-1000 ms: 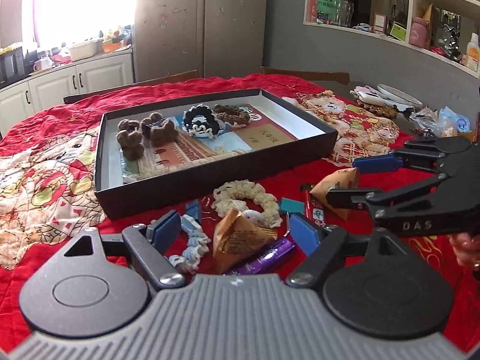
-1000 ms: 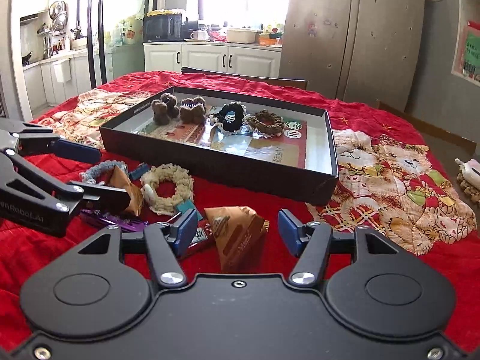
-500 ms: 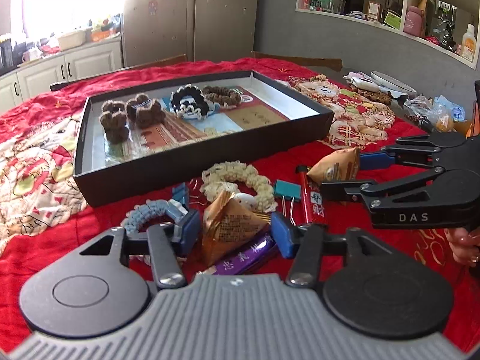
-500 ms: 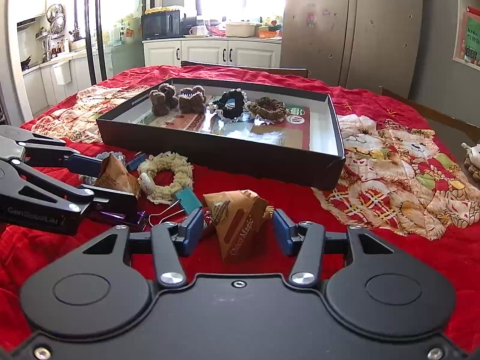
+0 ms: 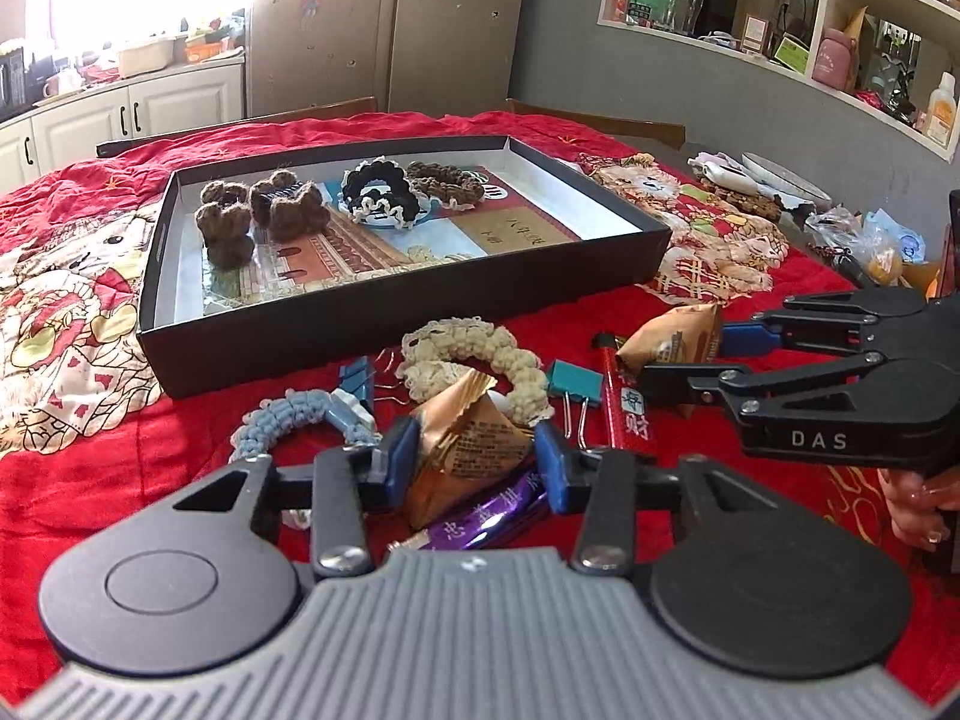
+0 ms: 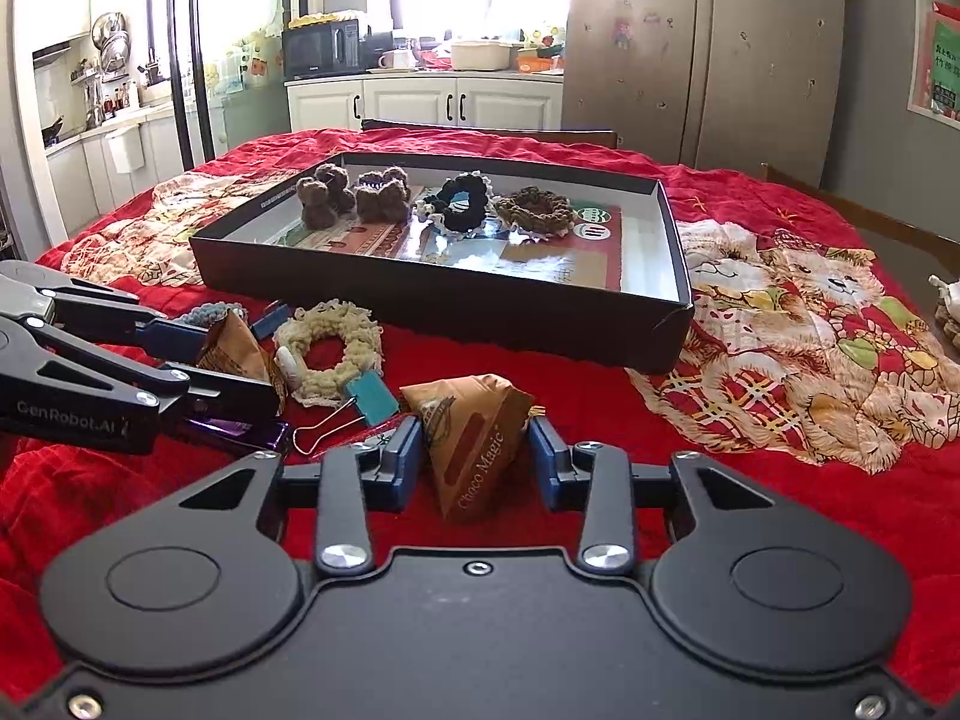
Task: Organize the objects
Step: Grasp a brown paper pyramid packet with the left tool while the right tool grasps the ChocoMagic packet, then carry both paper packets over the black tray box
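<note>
Glossy foil snack pkt (image 6: pixel 474 444), woolly crochet scrunchie (image 6: pixel 330 348), matt black cardboard box (image 6: pixel 456 306), red cloth (image 6: pixel 600 396).

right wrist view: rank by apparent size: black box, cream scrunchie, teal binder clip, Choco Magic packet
1. black box, by far the largest.
2. Choco Magic packet and cream scrunchie: look about alike; the packet sits nearer the camera, between the right claw fingers, so no ranking.
3. teal binder clip, smallest.
</note>
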`<state>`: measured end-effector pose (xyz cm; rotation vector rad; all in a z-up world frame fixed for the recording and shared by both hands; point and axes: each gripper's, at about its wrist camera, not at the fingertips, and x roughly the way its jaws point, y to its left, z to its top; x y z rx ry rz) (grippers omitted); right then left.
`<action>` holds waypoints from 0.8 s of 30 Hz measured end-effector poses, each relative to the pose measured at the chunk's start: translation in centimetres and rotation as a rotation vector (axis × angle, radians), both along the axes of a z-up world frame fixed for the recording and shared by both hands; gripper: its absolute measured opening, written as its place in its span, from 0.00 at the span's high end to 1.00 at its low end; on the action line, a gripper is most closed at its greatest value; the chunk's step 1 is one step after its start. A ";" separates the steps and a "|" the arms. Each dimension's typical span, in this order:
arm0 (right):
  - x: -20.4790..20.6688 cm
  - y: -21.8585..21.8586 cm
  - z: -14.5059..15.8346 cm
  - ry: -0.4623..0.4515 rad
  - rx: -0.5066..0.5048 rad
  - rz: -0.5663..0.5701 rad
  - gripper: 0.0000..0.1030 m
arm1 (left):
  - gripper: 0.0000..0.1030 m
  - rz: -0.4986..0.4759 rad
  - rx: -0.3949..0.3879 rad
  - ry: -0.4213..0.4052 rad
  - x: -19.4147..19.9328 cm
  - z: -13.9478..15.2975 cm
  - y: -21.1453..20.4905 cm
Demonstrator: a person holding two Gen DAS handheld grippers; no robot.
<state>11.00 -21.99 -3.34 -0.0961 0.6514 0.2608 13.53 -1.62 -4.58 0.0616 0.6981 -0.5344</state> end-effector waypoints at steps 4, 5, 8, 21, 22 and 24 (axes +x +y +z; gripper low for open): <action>-0.1 0.1 0.0 -0.006 -0.005 0.004 0.67 | 0.60 0.005 -0.006 0.004 0.0 0.1 0.1; -0.1 0.1 0.0 -0.005 -0.003 0.004 0.68 | 0.60 0.004 -0.009 0.007 0.0 0.1 0.2; -0.1 0.1 0.0 -0.007 -0.002 0.004 0.68 | 0.61 0.004 -0.018 0.012 0.0 0.2 0.4; -1.0 0.0 1.8 -0.050 0.009 0.014 0.69 | 0.62 0.005 -0.055 -0.004 -0.6 2.2 1.3; -1.1 0.0 2.0 -0.051 0.011 0.018 0.69 | 0.62 0.005 -0.059 -0.008 -0.6 2.5 1.3; -1.1 -0.1 2.6 -0.053 0.015 0.025 0.69 | 0.62 0.006 -0.062 -0.018 -0.5 3.1 1.4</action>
